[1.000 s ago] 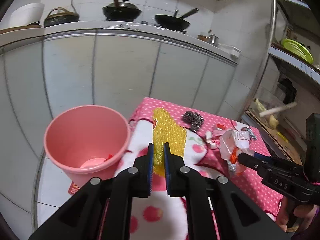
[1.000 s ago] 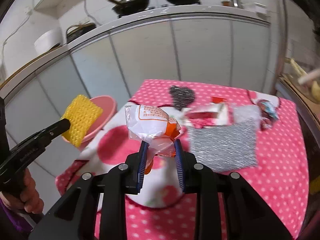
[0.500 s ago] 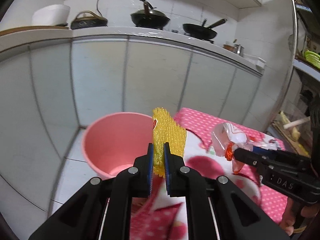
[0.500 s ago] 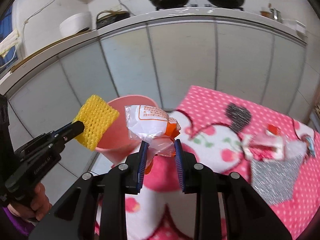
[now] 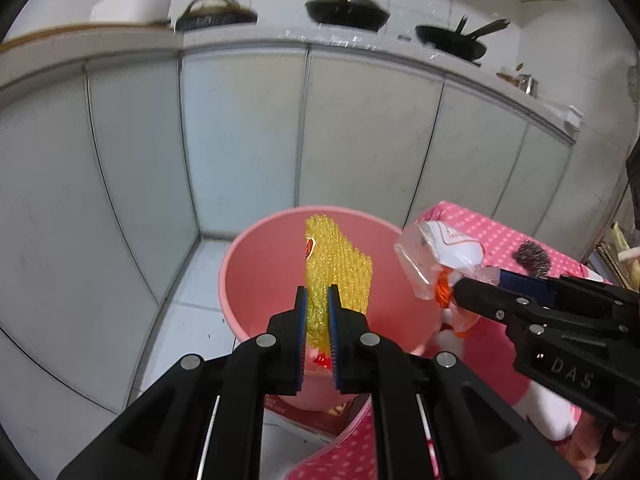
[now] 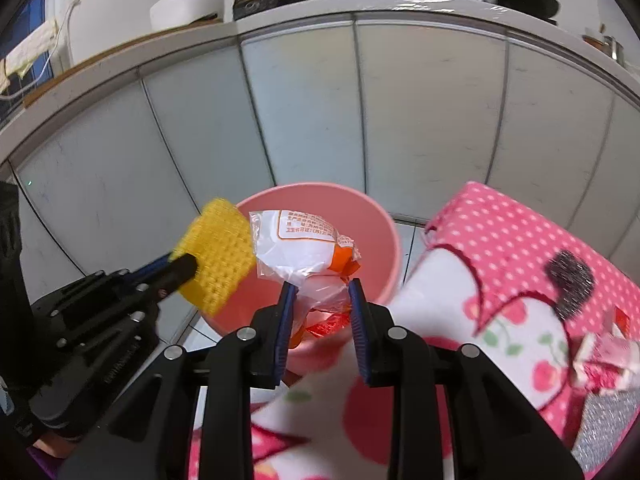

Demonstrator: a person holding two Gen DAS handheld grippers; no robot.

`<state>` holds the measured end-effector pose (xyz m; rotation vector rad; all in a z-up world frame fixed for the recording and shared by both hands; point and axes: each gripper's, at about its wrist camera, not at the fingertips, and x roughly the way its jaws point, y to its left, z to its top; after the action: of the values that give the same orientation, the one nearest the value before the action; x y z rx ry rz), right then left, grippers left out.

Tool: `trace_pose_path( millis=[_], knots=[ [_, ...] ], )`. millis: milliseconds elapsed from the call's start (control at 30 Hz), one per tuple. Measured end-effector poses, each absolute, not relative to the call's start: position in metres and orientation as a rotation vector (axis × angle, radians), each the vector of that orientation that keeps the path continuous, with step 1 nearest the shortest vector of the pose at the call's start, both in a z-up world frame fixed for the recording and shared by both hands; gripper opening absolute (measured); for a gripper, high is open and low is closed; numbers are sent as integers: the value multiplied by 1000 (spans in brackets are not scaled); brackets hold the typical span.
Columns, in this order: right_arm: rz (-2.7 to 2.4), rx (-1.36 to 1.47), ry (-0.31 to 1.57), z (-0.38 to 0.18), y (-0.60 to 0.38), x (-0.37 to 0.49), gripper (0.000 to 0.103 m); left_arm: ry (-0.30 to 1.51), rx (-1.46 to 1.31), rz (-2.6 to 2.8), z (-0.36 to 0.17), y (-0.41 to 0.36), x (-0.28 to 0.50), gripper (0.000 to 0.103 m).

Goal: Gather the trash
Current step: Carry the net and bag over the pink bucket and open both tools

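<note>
My left hand-held gripper [image 5: 317, 312] is clamped on a yellow foam net [image 5: 338, 264], its jaws nearly together on the lower edge, at the lower centre of the left wrist frame. The net stands over the mouth of the pink bucket [image 5: 256, 248], which sits on the tiled floor [image 5: 188, 320] just behind the jaws.

My right hand-held gripper [image 6: 322, 316] grips a crumpled white and orange plastic wrapper [image 6: 300, 248], the jaws pressing its lower folds, low in the centre of the right wrist frame. The wrapper hangs in front of the bucket's rim.

At the right of that frame lies the table [image 6: 516, 236] with its pink dotted cloth, carrying a dark scouring pad [image 6: 568, 280] and more wrappers [image 6: 604, 356] at the far right edge.
</note>
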<state>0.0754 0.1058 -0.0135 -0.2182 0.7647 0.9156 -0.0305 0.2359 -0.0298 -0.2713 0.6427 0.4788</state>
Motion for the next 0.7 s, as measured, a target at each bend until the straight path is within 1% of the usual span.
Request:
trace_pose_path(
  millis=[400,700],
  knots=[
    [910,-297,835,-52,142,87,28,770,-283,493,-62,251,6,9],
    [894,-312,867,-65,146,92,28,833,-295,510,-79,254,16,11]
  ],
)
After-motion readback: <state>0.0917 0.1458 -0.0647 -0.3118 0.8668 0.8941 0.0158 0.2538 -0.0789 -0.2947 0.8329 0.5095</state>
